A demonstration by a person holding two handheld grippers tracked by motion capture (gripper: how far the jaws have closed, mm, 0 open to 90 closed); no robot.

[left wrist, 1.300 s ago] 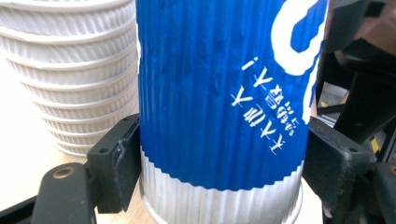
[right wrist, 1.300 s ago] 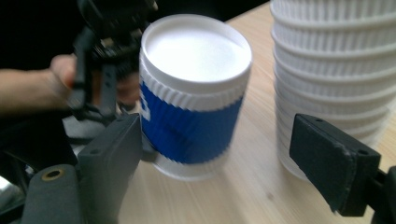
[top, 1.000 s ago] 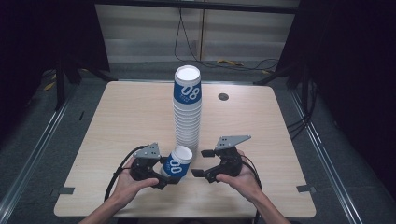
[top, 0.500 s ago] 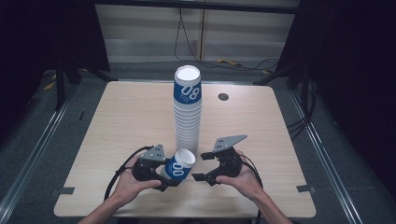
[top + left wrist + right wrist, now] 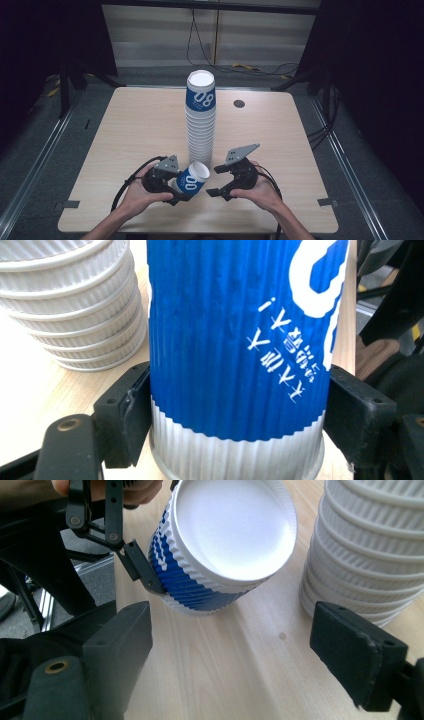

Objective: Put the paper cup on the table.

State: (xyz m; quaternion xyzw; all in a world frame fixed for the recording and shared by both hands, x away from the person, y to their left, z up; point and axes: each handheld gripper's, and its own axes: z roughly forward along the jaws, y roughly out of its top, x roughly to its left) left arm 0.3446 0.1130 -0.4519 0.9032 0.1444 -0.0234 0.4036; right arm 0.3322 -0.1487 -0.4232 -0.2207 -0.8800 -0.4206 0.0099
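Lying tilted in left gripper (image 5: 176, 186): ribbed blue-white cup (image 5: 191, 181), apparently capped.

A tall stack of cups (image 5: 200, 120) stands on the table (image 5: 125, 125), in the middle. Just in front of it, a bit to the left, one cup (image 5: 191, 180) lies tipped between the jaws of the left gripper (image 5: 170, 182). The right gripper (image 5: 220, 181) is just right of that cup, not touching it.
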